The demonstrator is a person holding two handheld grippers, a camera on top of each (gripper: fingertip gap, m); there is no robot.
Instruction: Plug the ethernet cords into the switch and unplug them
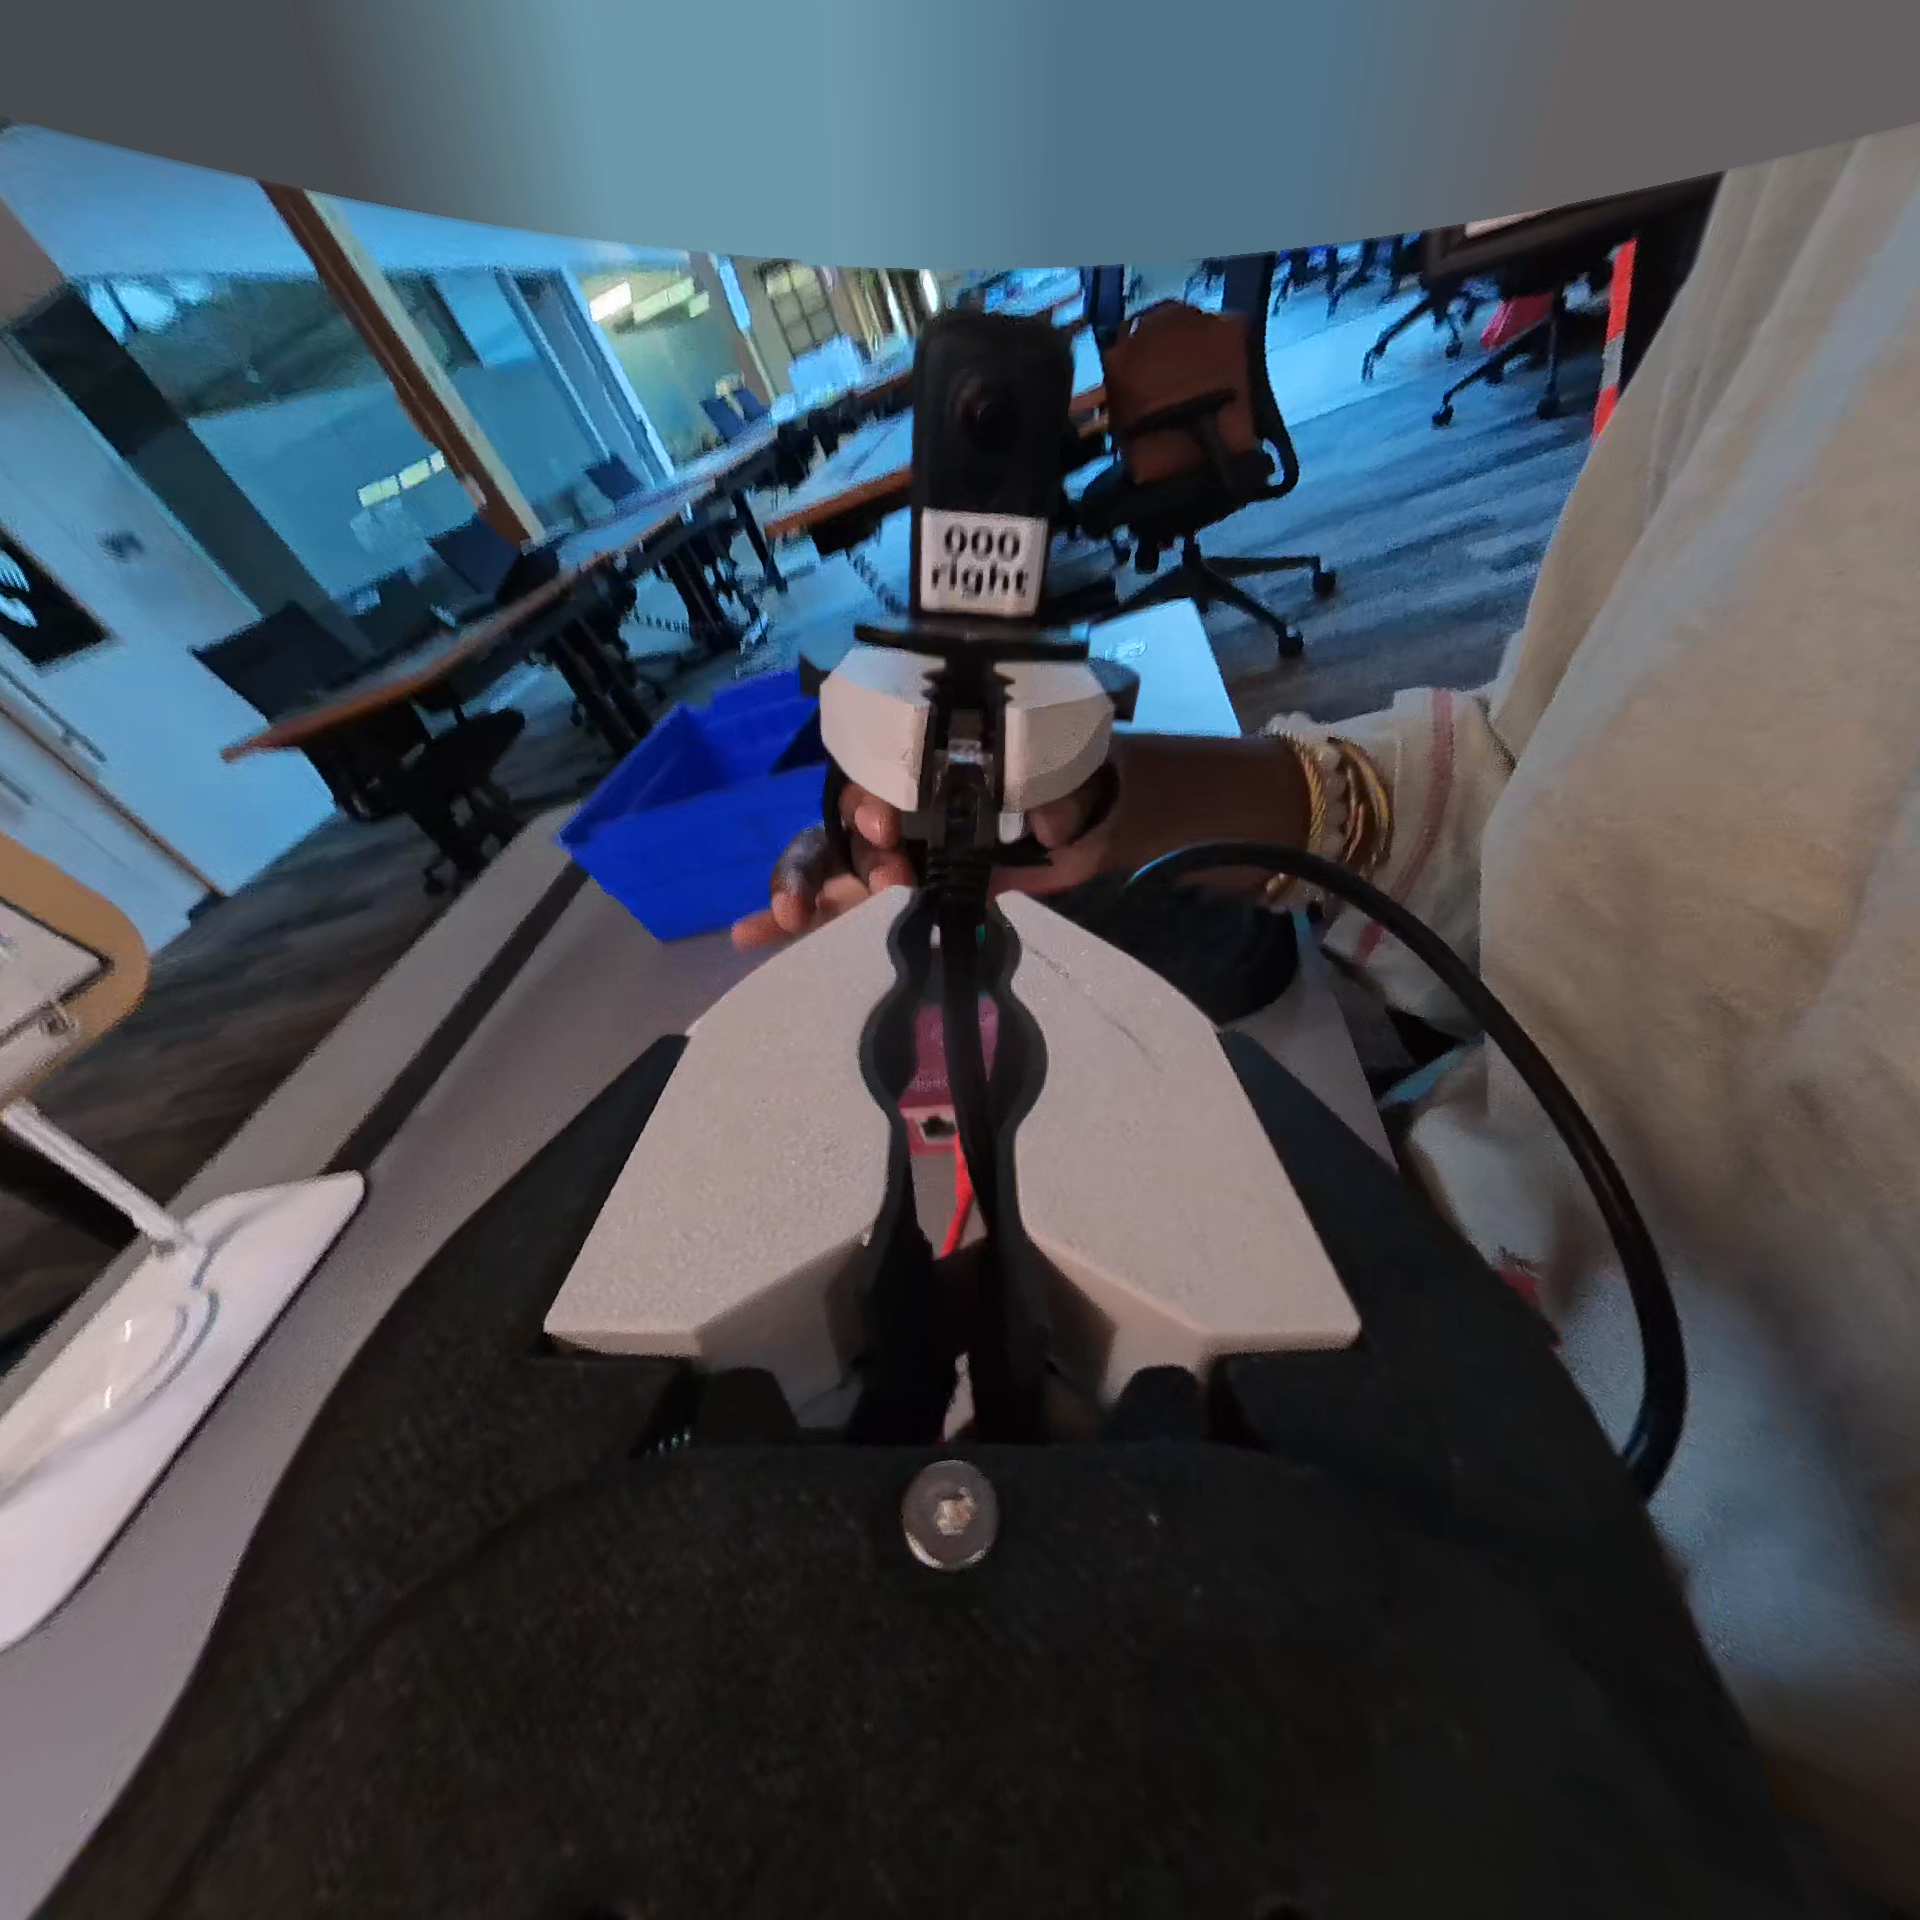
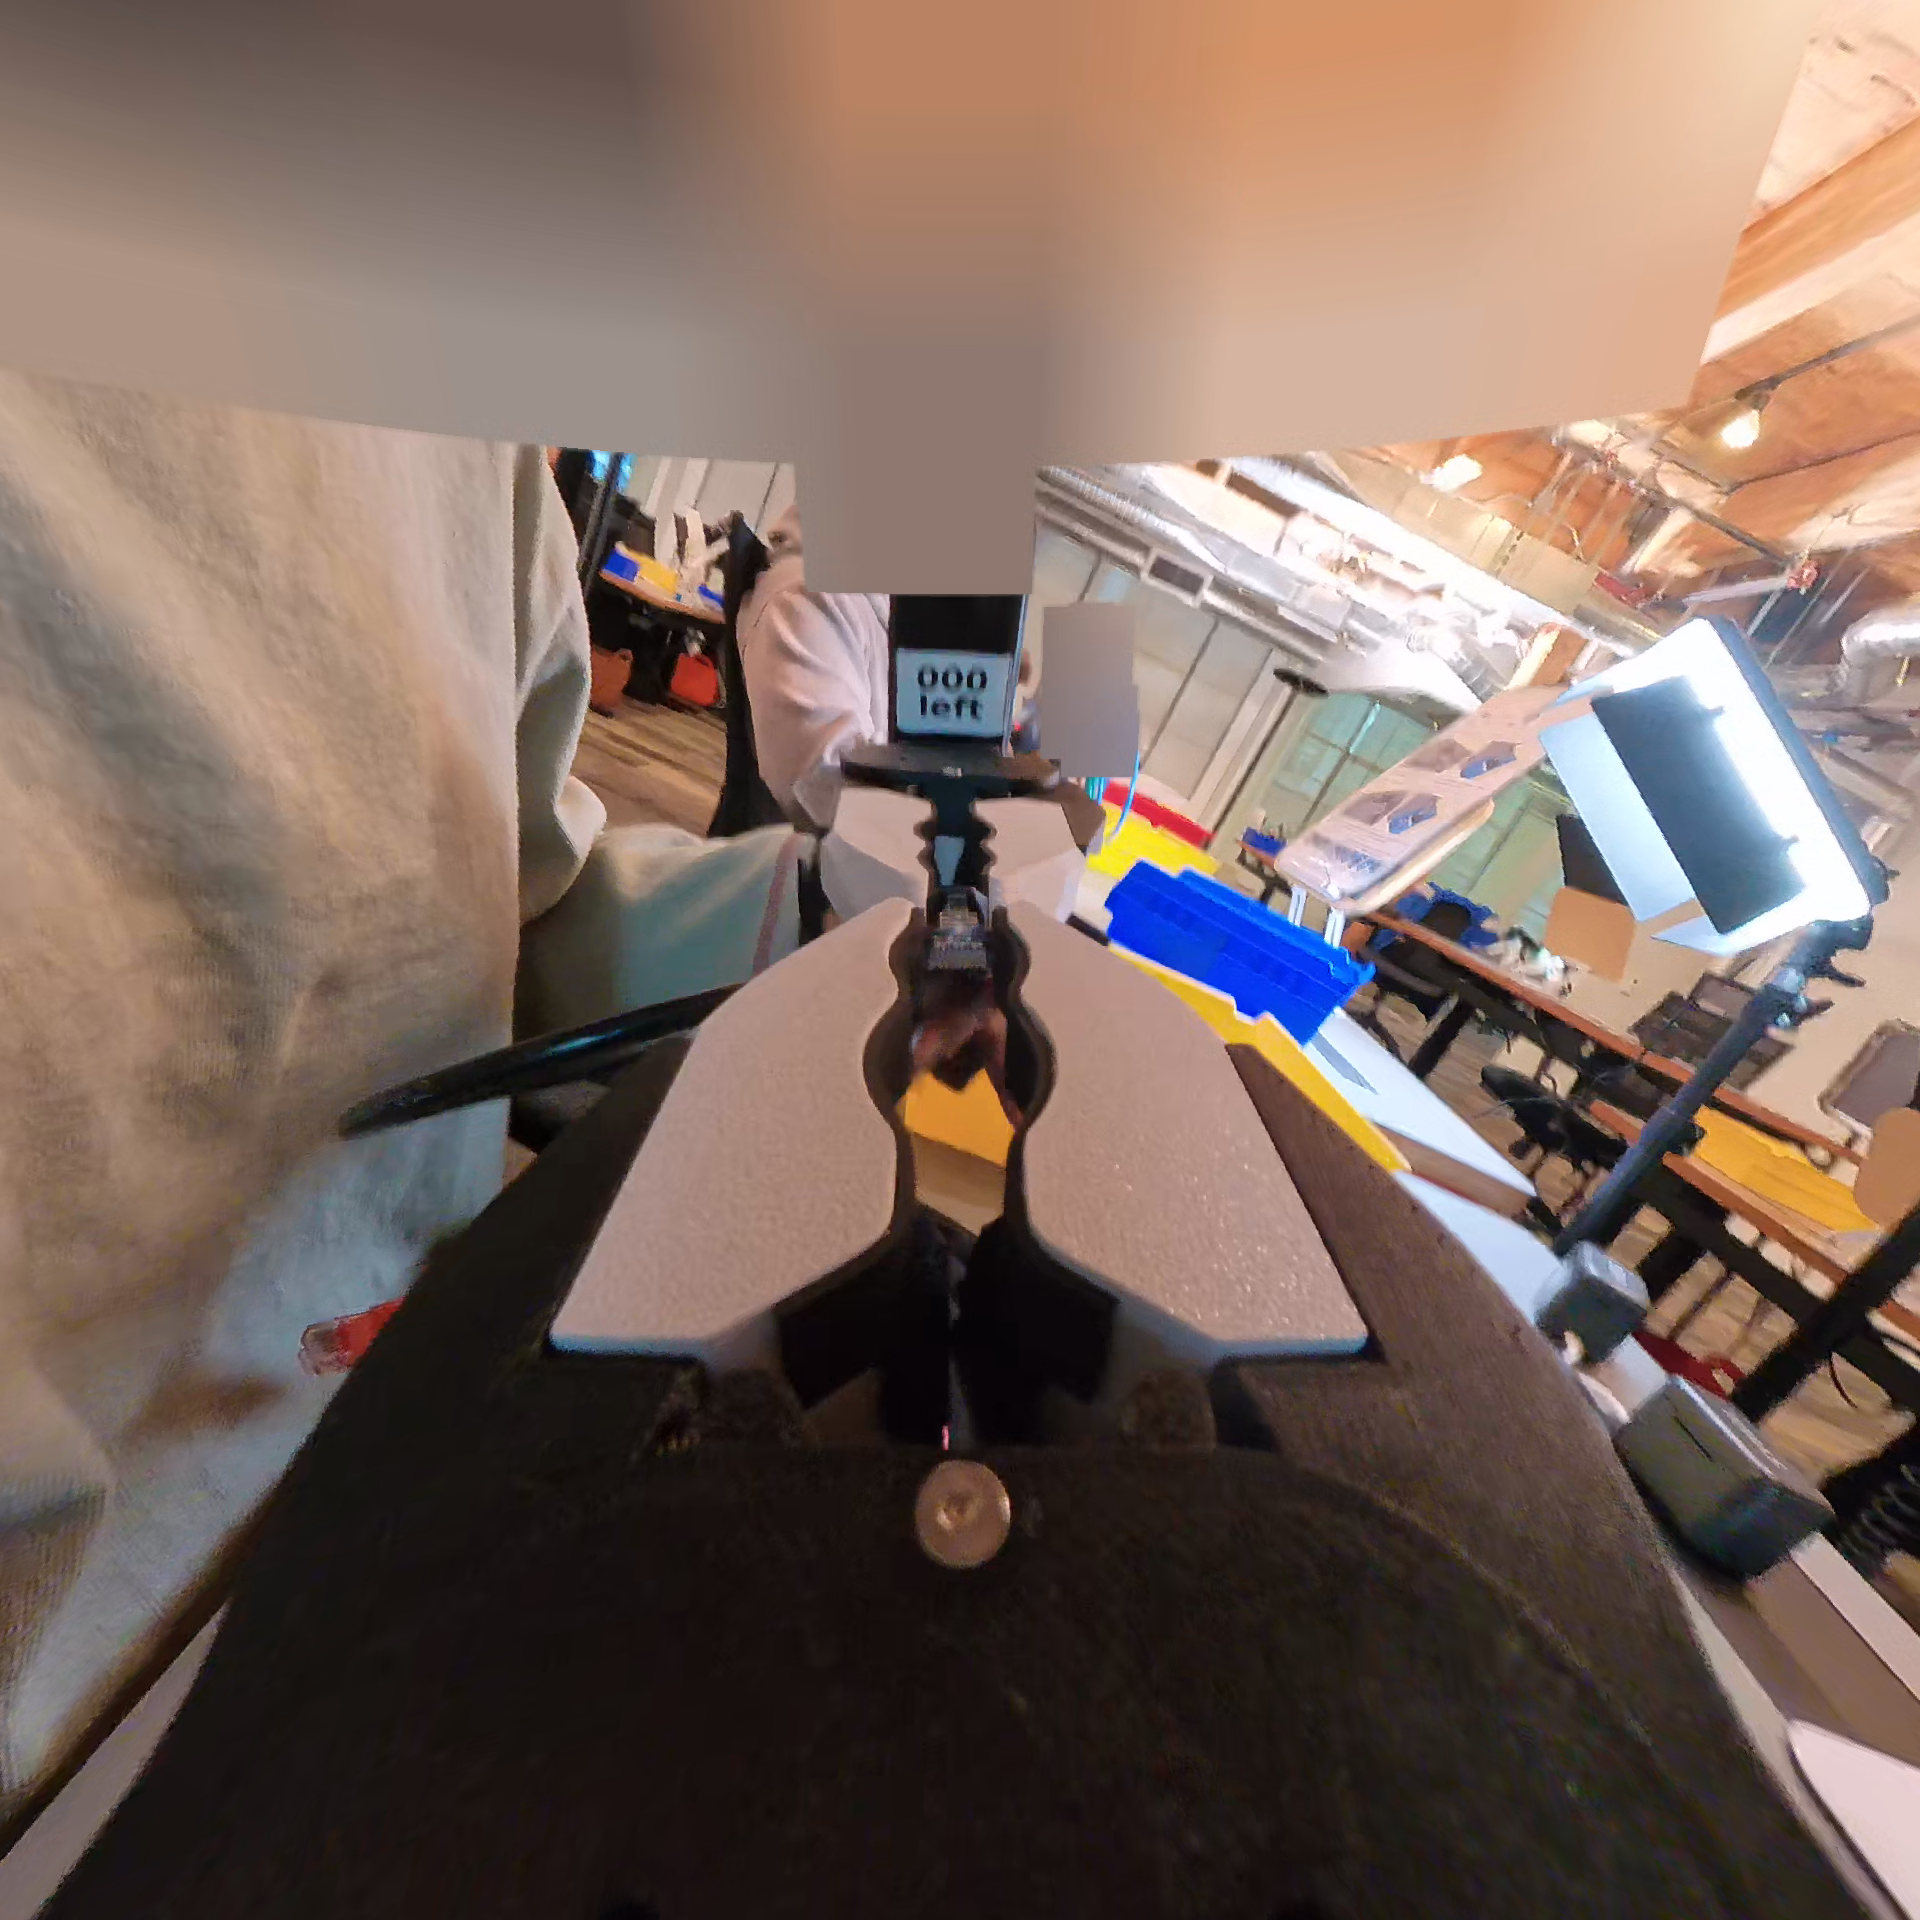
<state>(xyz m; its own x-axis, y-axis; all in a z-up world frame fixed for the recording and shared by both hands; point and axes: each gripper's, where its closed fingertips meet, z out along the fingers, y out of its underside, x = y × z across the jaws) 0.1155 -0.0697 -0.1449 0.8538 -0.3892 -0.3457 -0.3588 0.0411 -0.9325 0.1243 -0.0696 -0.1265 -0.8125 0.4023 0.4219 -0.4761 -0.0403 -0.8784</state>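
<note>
Both grippers face off, right gripper [image 2: 956, 940] pinching the black ethernet plug [image 2: 957, 935], left gripper [image 1: 951, 935] narrow around its cord [image 1: 961, 997] — next, line up the switch port [image 1: 932, 1125]

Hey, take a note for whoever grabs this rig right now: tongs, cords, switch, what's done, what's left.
Left tongs: shut on the black ethernet cord just behind its plug.
Right tongs: shut on that plug, tip to tip with the left.
Pink switch: below the tongs, the one port in view empty.
Red cord's plug: loose.
Done: black cord picked up; nothing seen plugged in.
Left: probably regrip, plug cords in, then unplug.
</note>
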